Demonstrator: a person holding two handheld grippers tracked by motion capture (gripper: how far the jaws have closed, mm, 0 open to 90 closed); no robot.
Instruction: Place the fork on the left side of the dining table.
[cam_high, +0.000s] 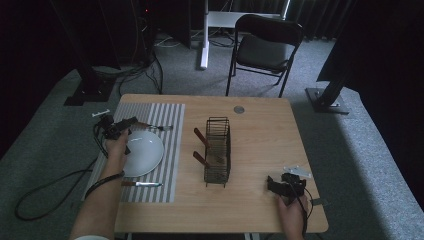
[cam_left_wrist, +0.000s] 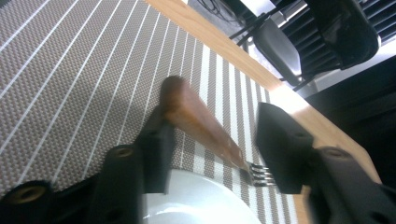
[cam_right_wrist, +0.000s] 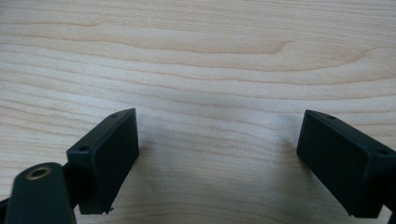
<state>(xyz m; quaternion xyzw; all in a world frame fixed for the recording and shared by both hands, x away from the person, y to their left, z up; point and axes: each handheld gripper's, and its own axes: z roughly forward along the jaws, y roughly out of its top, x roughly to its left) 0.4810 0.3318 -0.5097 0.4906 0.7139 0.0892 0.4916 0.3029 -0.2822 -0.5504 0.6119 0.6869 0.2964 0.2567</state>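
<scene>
Tabletop (cam_high: 260, 130) of pale wood takes up the middle of the high view, with a folding chair (cam_high: 265, 45) standing on the carpet beyond its far edge. A striped placemat (cam_high: 165, 150) covers the tabletop's left part, and a white plate (cam_high: 145, 152) sits on it. Near the middle stands a black wire rack (cam_high: 218, 150) with two brown handles poking out of its left side.

The left claw (cam_high: 120, 127) hovers at the far left rim of the plate, held by a hand (cam_high: 116, 150) that comes in from the near edge. In the left gripper view its jaws stand apart, one on either side of a fork (cam_left_wrist: 205, 130) with a brown wooden handle (a little blurred), which lies on the placemat just beyond the plate, tines toward the right jaw. The left jaw sits right against the handle; the right one is clear of it, so nothing is pinched. A knife (cam_high: 142, 184) lies on the placemat near the plate's near side.

The right claw (cam_high: 286, 186) rests at the near right of the tabletop, wide open over bare wood, well apart from the rack.
</scene>
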